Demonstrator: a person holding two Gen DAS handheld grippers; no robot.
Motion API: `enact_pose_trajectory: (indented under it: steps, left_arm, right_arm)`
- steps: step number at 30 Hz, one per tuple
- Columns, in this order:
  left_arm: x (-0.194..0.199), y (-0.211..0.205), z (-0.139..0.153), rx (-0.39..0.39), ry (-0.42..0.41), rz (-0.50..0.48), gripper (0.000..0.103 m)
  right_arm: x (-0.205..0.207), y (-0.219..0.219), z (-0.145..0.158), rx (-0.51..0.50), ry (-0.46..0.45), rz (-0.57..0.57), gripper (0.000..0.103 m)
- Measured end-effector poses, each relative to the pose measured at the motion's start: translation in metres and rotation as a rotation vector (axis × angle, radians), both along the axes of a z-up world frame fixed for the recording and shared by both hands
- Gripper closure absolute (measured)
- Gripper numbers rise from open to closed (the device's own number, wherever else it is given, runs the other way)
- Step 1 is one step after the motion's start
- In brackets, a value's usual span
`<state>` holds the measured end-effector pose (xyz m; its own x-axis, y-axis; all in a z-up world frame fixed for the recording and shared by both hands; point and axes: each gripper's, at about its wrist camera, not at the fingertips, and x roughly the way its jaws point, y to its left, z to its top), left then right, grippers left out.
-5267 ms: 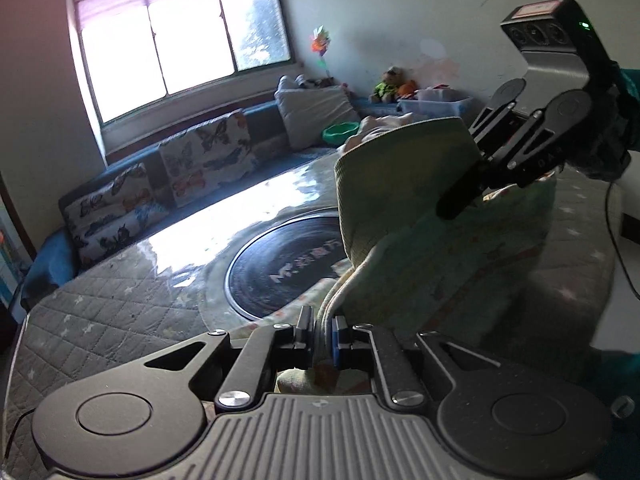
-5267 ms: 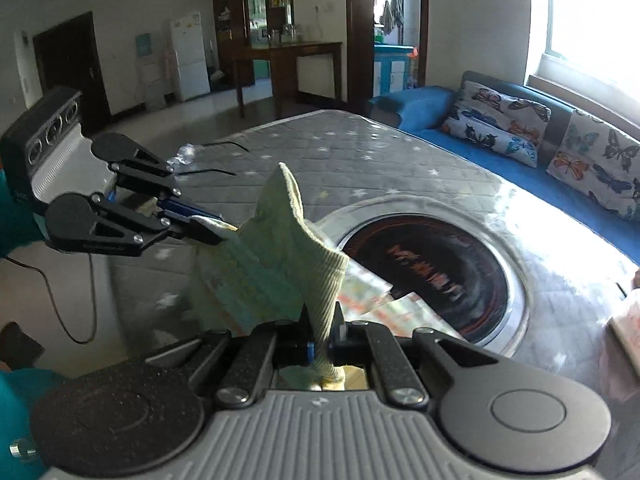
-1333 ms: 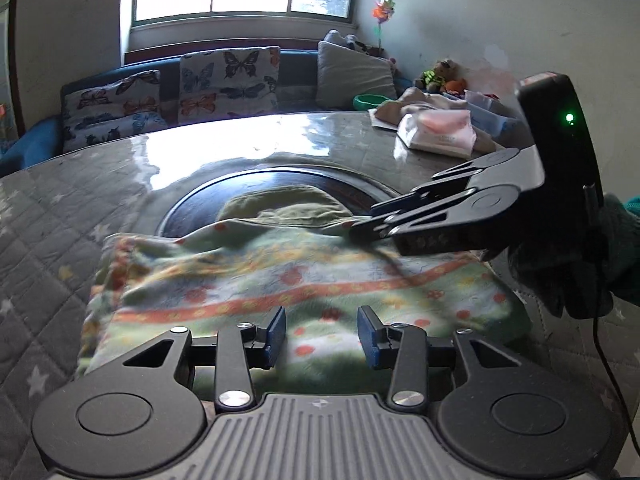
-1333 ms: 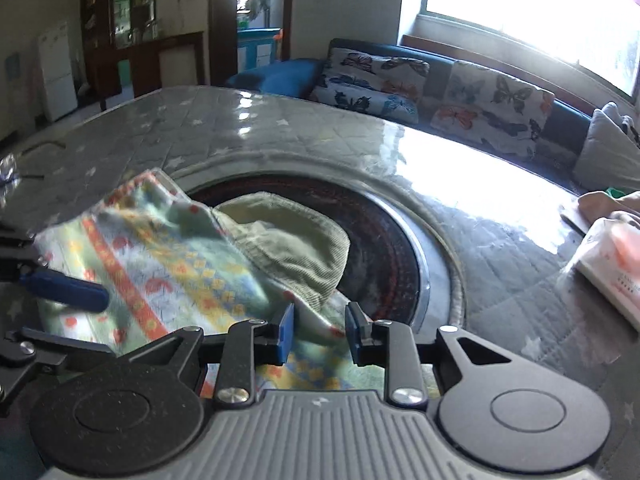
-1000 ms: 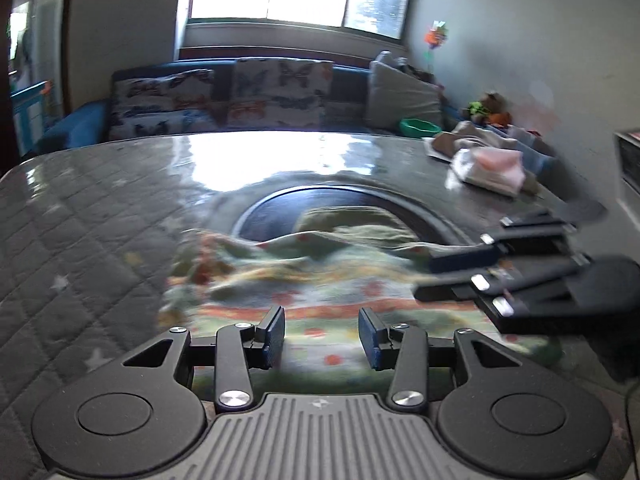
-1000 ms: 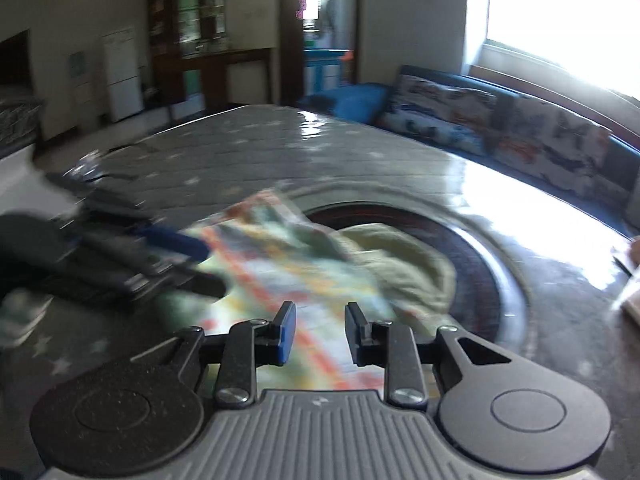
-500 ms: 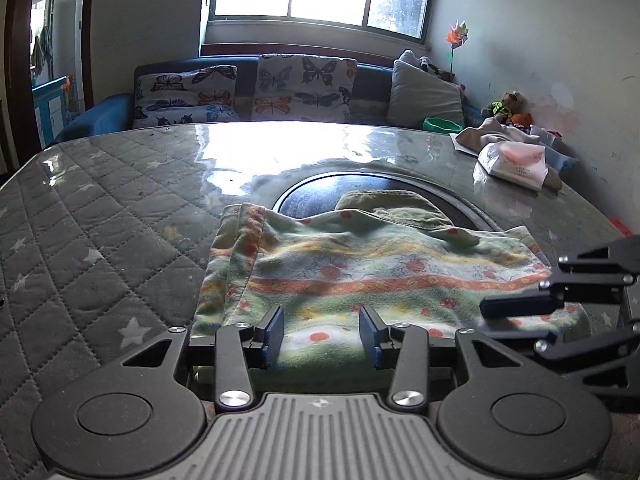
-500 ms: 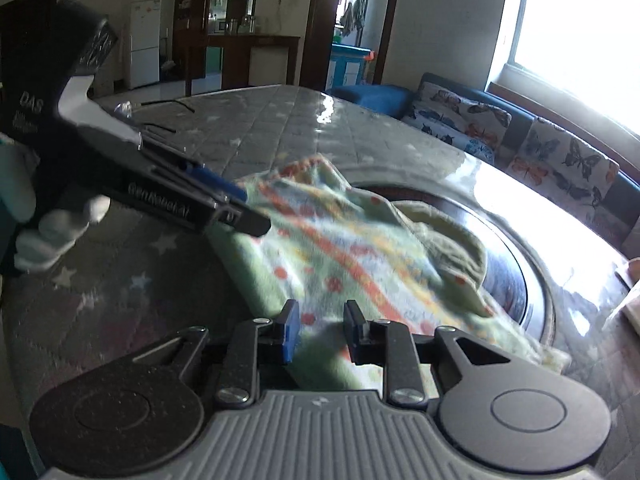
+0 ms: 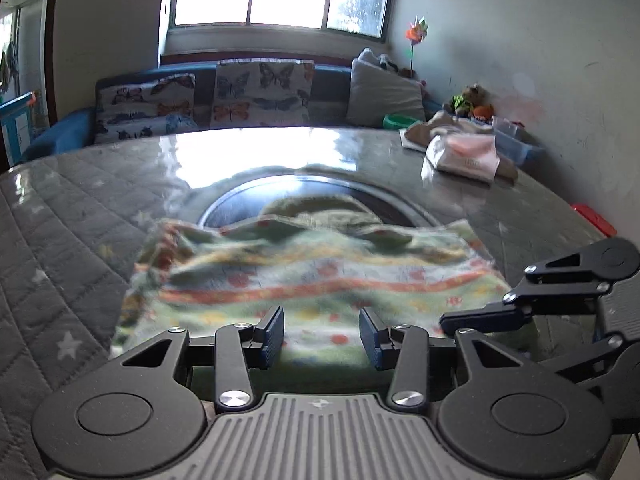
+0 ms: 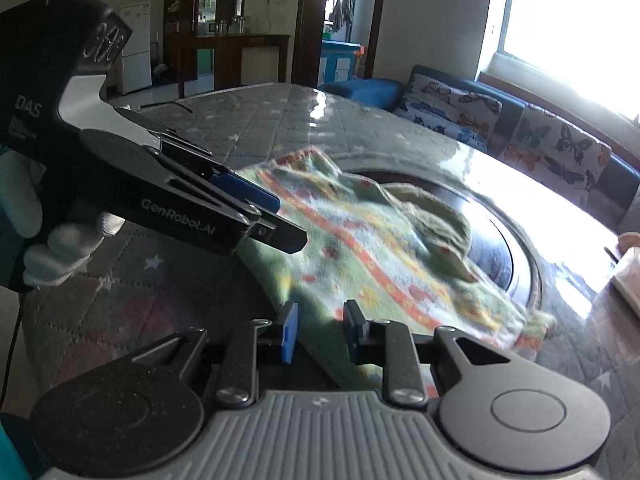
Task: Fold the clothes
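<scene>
A green garment (image 9: 320,276) with orange stripes and coloured dots lies folded flat on the round table, its far part over the dark centre disc (image 9: 236,208). An olive ribbed part (image 9: 320,210) sticks out at its far edge. My left gripper (image 9: 322,334) hovers open over the near edge, with nothing between its pads. In the right wrist view the garment (image 10: 384,256) spreads ahead of my right gripper (image 10: 320,332), which is open over the near corner. The left gripper (image 10: 288,220) points at the garment's left edge, a white-gloved hand (image 10: 60,256) holding it. The right gripper (image 9: 472,320) sits at the garment's right edge.
A grey quilted cover (image 9: 60,248) with stars drapes the table. Folded pink and white clothes (image 9: 464,156) are stacked at the far right. Behind the table stands a blue sofa with butterfly cushions (image 9: 260,96). A red item (image 9: 592,220) lies at the right edge.
Earlier both grippers held the garment up, shut on it; now it lies flat and both are open. Over the last second the views swung and settled at its near edge.
</scene>
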<state>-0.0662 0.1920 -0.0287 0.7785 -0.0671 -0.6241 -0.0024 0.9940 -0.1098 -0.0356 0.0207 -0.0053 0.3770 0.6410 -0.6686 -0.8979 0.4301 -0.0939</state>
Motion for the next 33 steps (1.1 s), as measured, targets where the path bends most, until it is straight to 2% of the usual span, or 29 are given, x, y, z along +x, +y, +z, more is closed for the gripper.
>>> enact_pose_trajectory:
  steps: [6,19,26,30,33]
  left_arm:
    - [-0.002,-0.001,-0.003,0.012,-0.003,-0.004,0.058]
    - [0.000,0.001,-0.003,0.011,0.001,-0.016,0.056]
    - [0.000,0.011,0.021,0.032,-0.037,-0.027,0.056]
    - [0.016,0.029,0.025,0.041,-0.029,0.010,0.056]
    - [0.032,0.043,0.017,0.044,0.013,0.033,0.056]
  right_arm:
    - [0.000,-0.010,0.001,-0.010,0.014,-0.010,0.080]
    - [0.007,-0.055,0.001,-0.021,0.059,-0.113,0.081]
    - [0.027,-0.051,0.019,0.057,0.091,-0.148,0.080]
    - [0.048,-0.043,0.009,0.076,0.135,-0.192,0.079]
    - [0.056,-0.042,-0.001,0.059,0.152,-0.218,0.079]
